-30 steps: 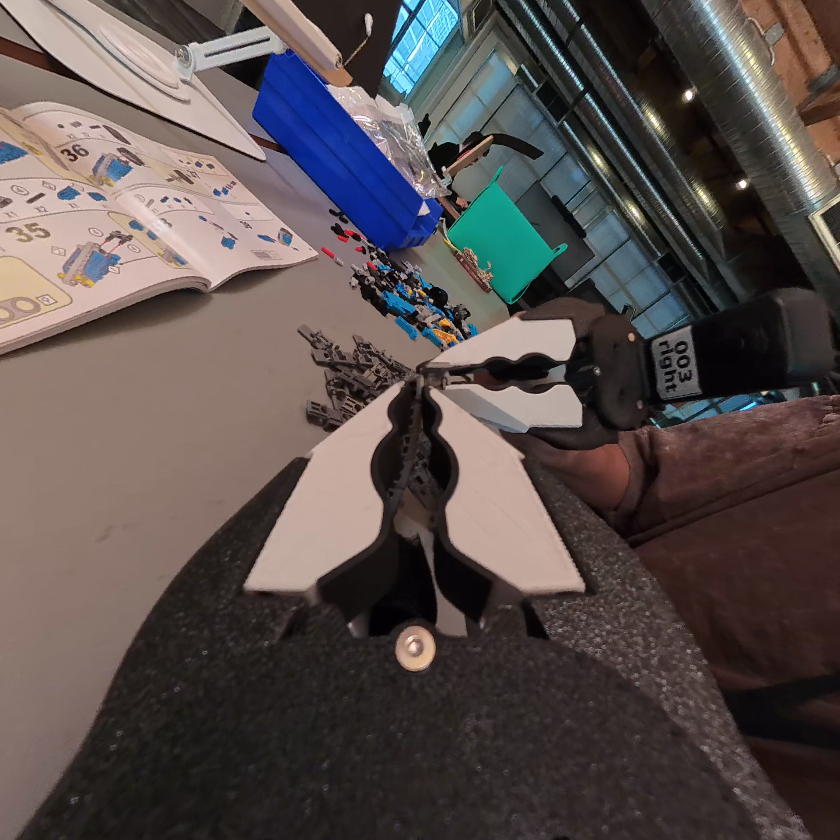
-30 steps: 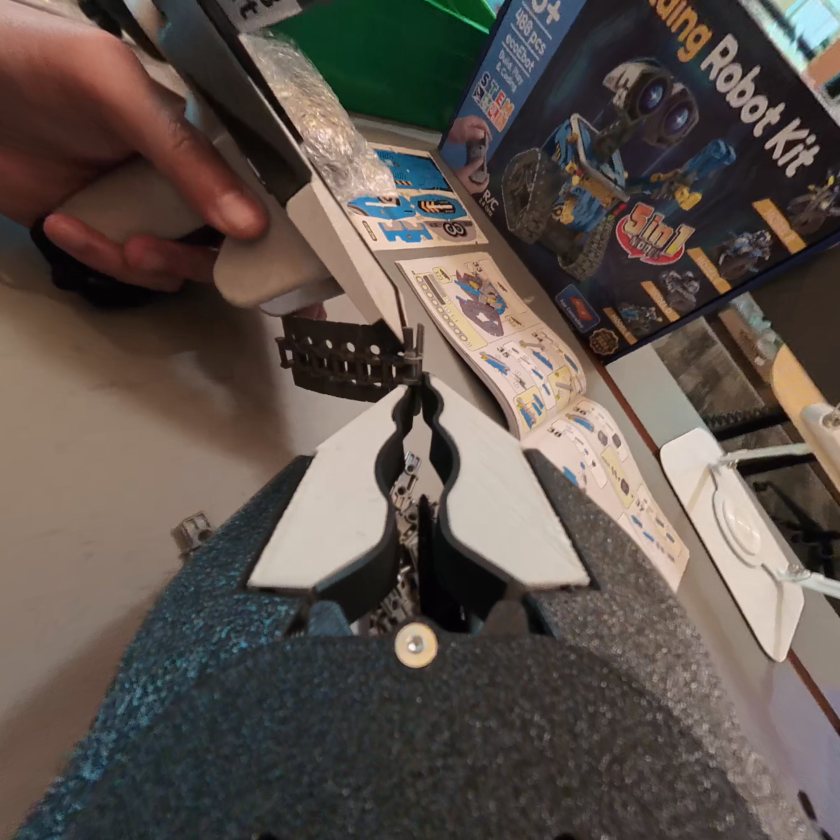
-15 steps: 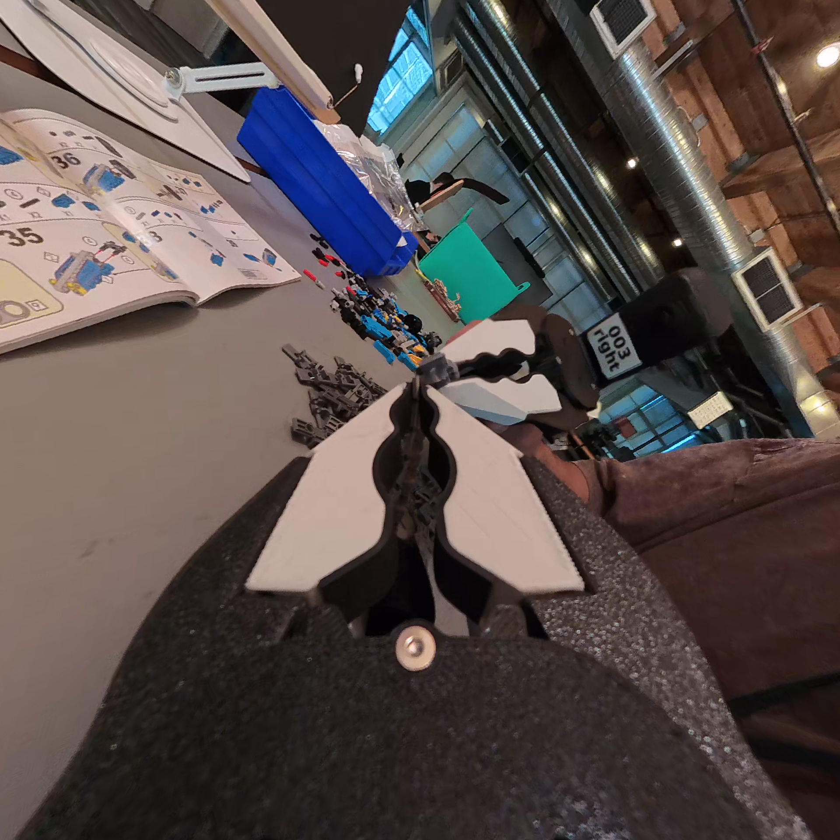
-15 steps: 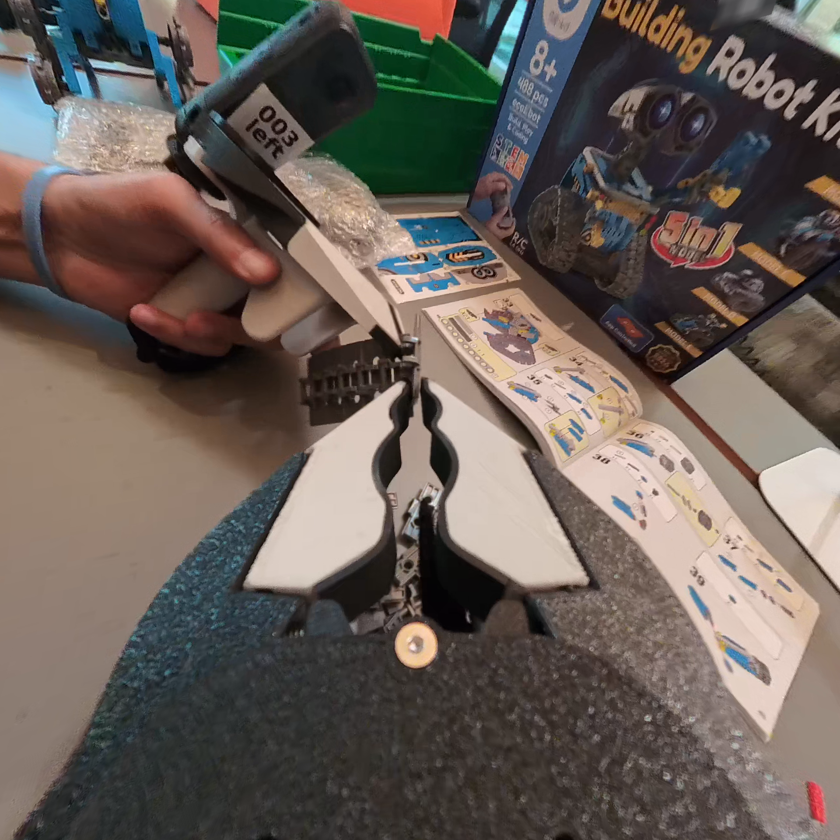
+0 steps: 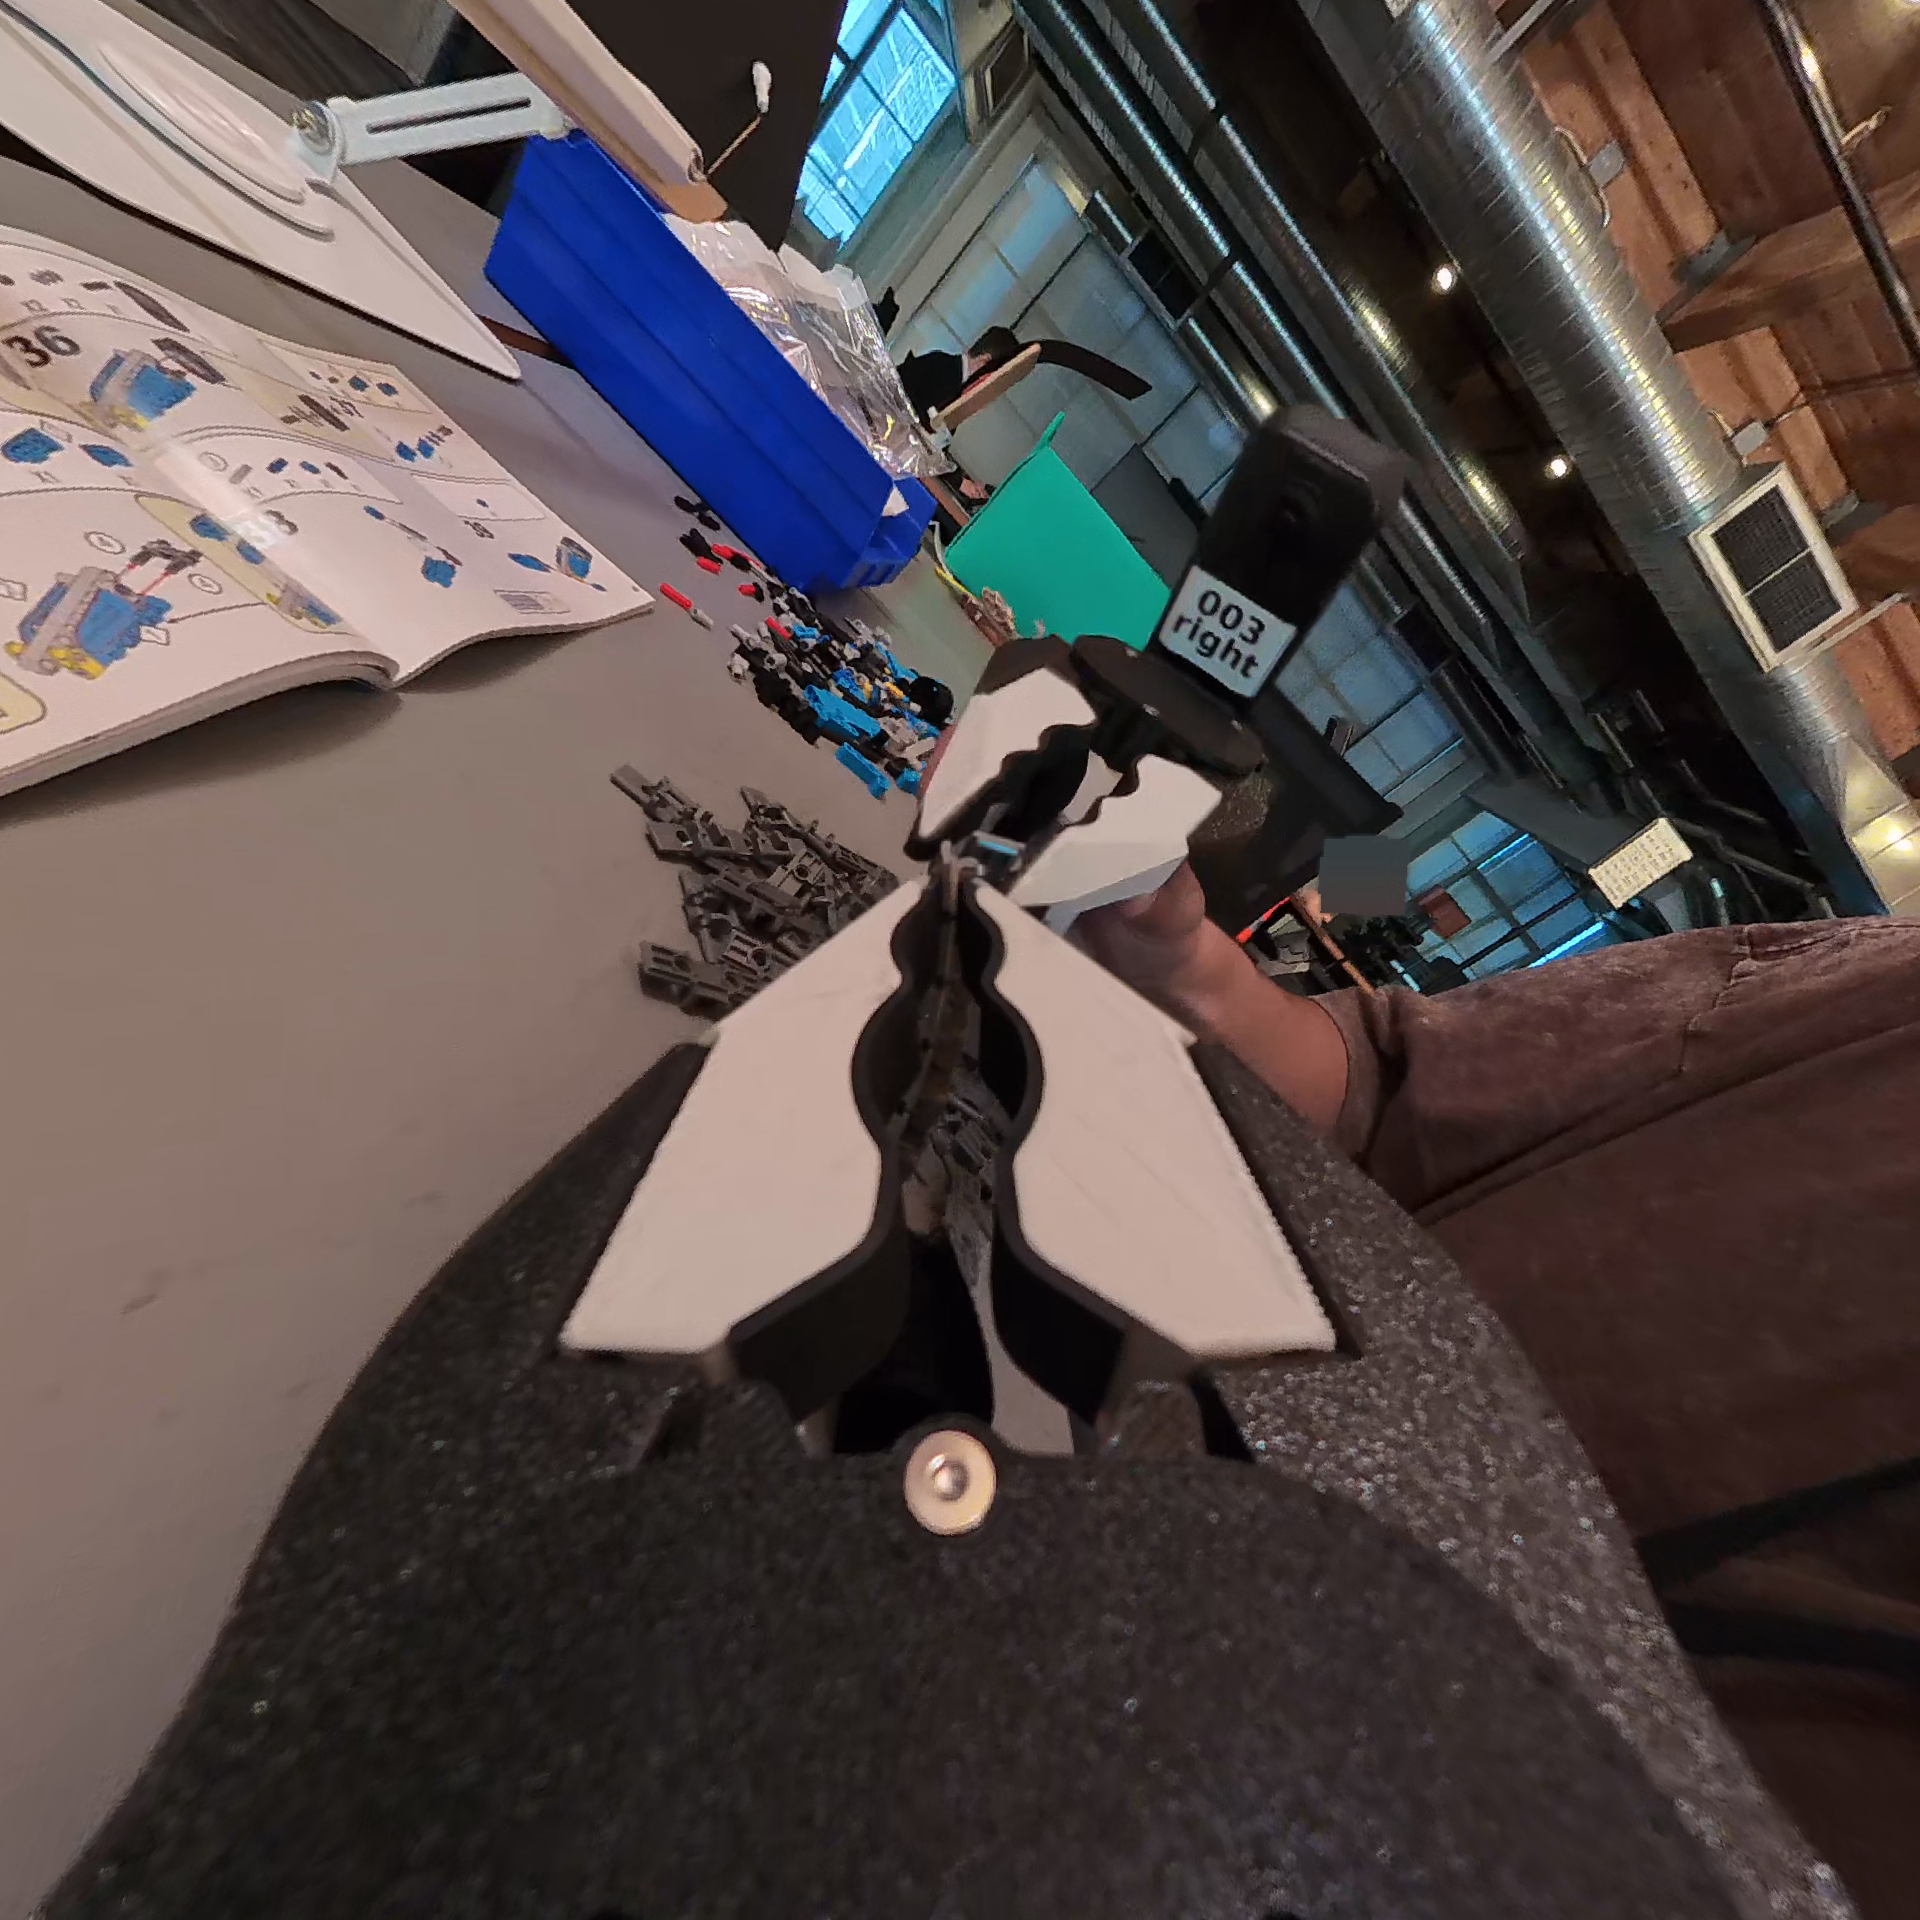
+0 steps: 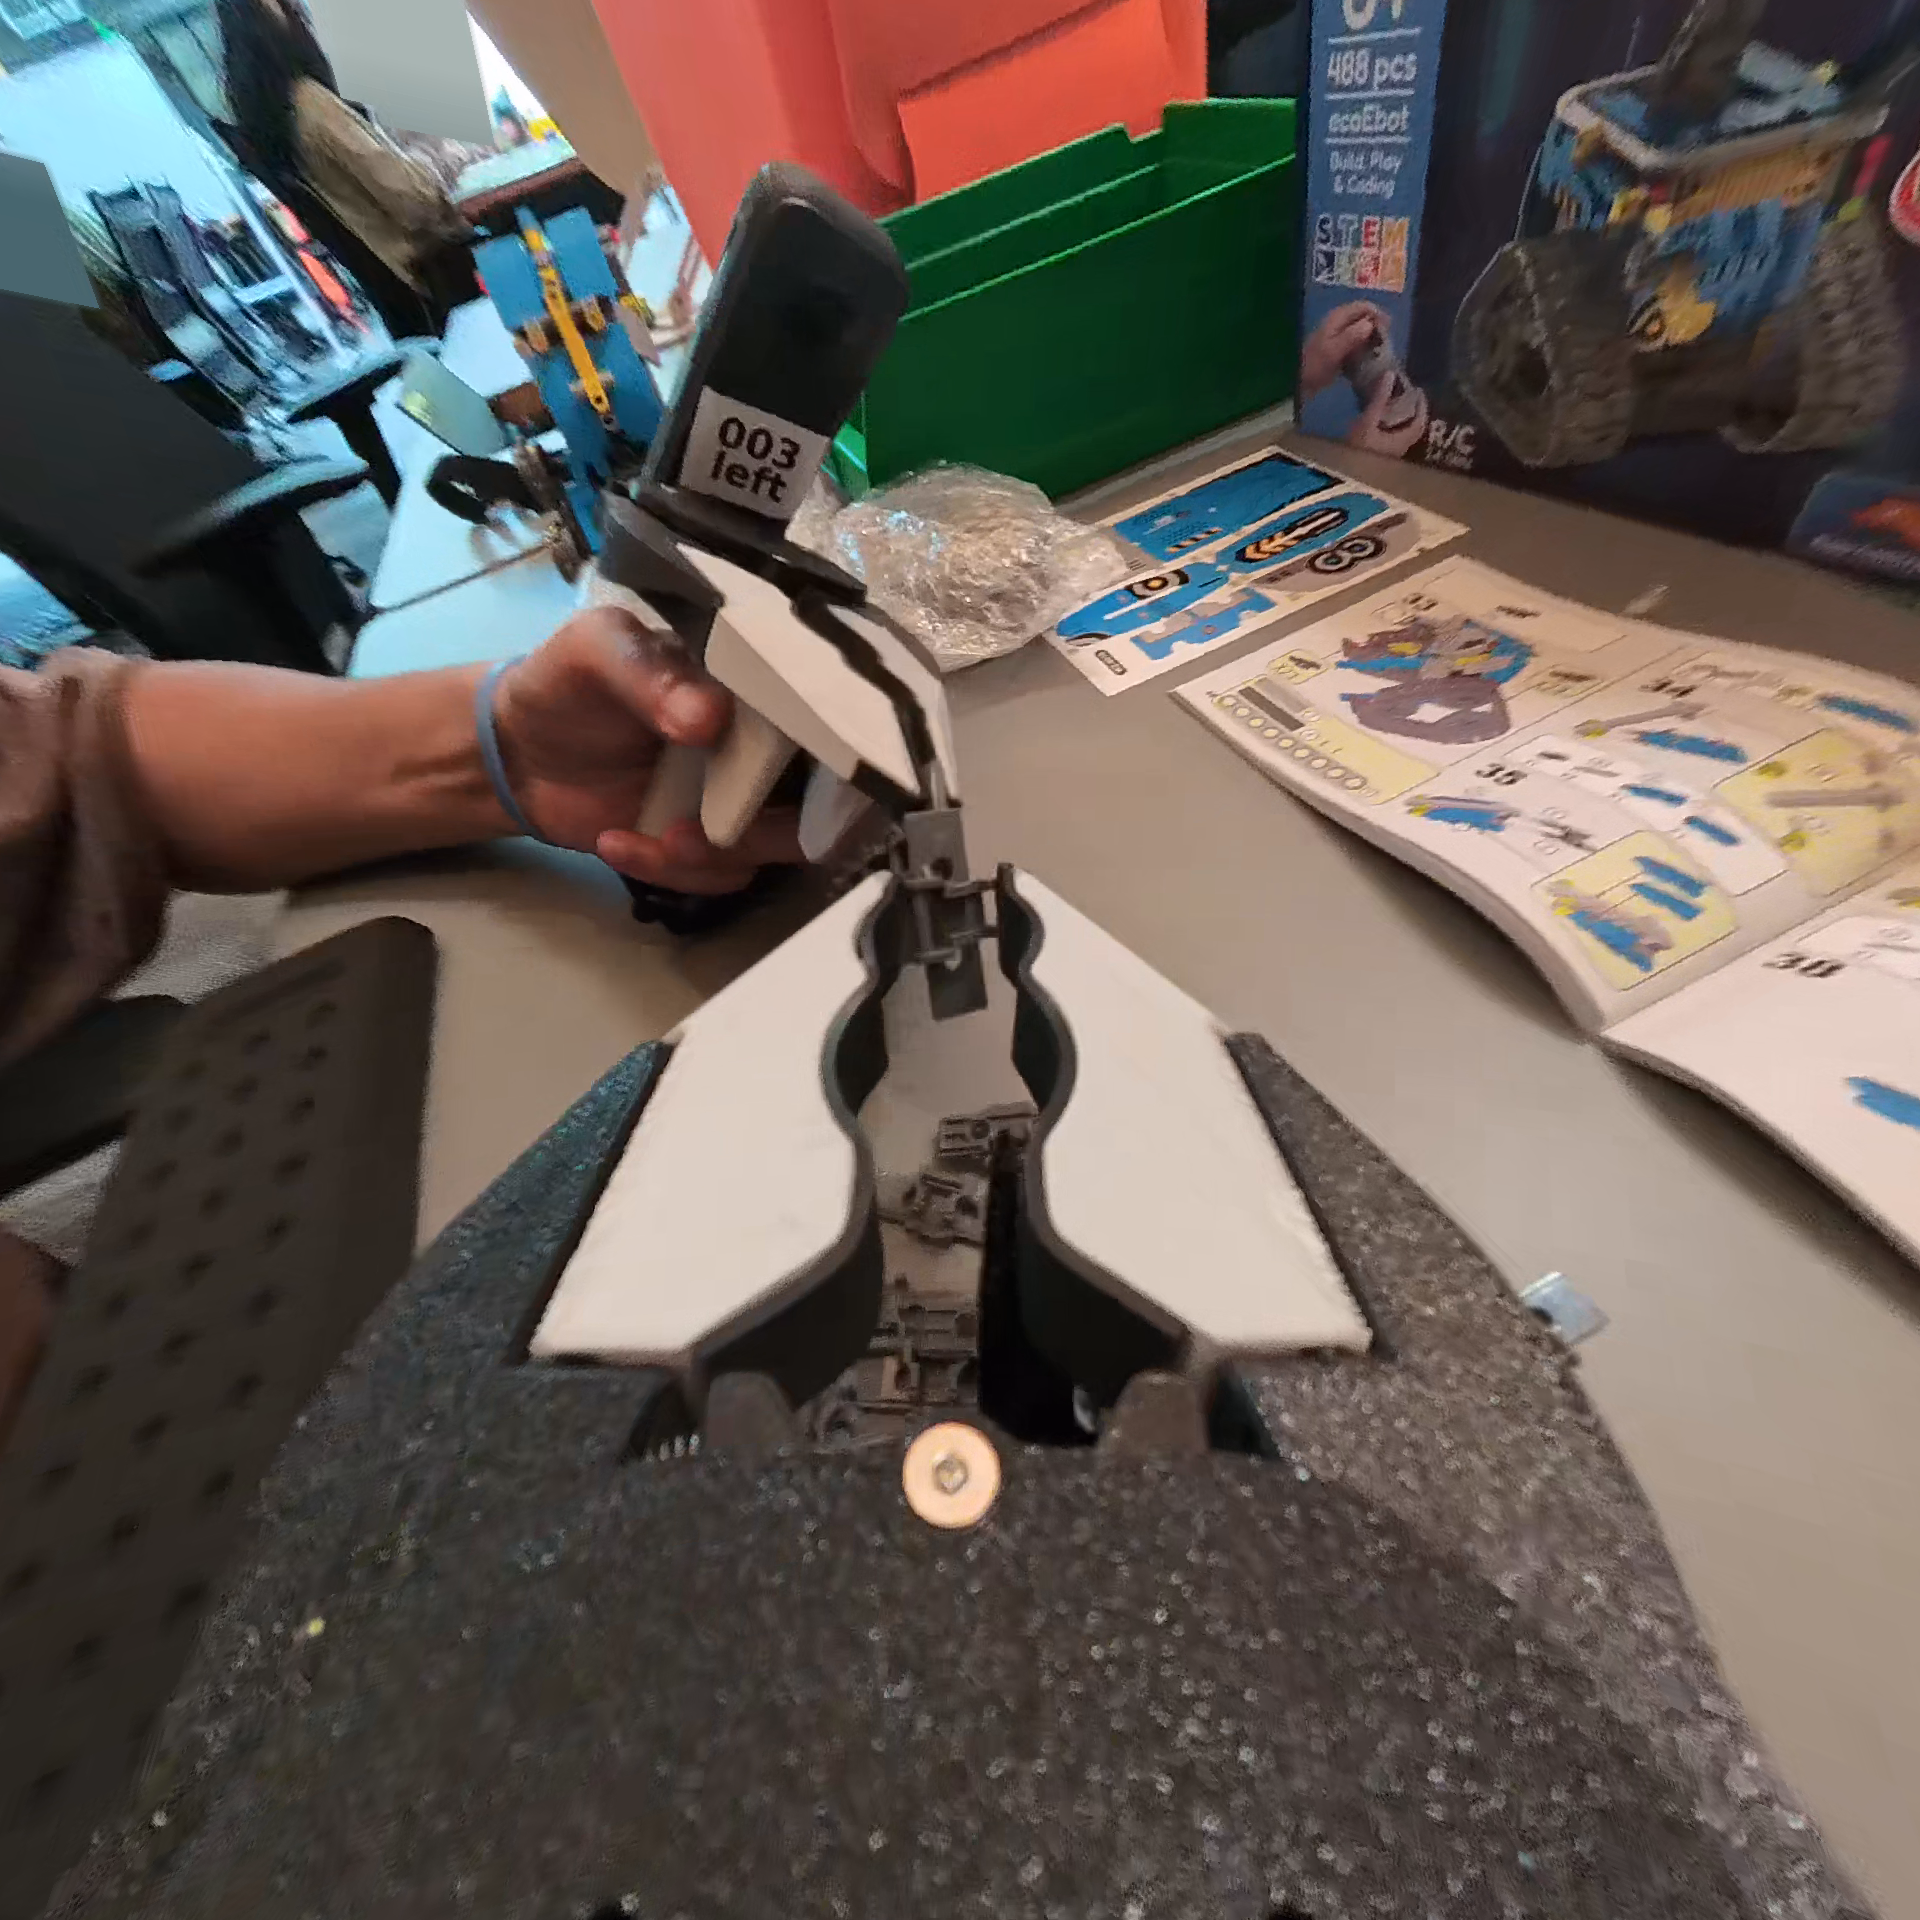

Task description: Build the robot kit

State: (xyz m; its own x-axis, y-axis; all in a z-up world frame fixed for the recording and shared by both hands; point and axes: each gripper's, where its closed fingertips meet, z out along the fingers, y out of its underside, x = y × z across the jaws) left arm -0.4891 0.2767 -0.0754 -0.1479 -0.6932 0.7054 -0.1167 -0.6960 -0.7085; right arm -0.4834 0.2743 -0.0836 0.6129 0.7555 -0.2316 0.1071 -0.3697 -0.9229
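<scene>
Presently, item one: your right gripper (image 6: 940, 914) is narrowed on a grey track link (image 6: 943, 920), and the left gripper (image 5: 948, 883), closed tip-to-tip ahead of it, pinches a dark track strip (image 5: 940, 997); keep both square, I'd judge. Item two: grey tabletop (image 5: 260, 987) beneath, loose grey links (image 5: 748, 894) left of your left tool, open instruction booklet (image 6: 1558, 790) right of your right.

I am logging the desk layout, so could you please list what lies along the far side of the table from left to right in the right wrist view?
Blue brick model → green bin → kit box
</scene>
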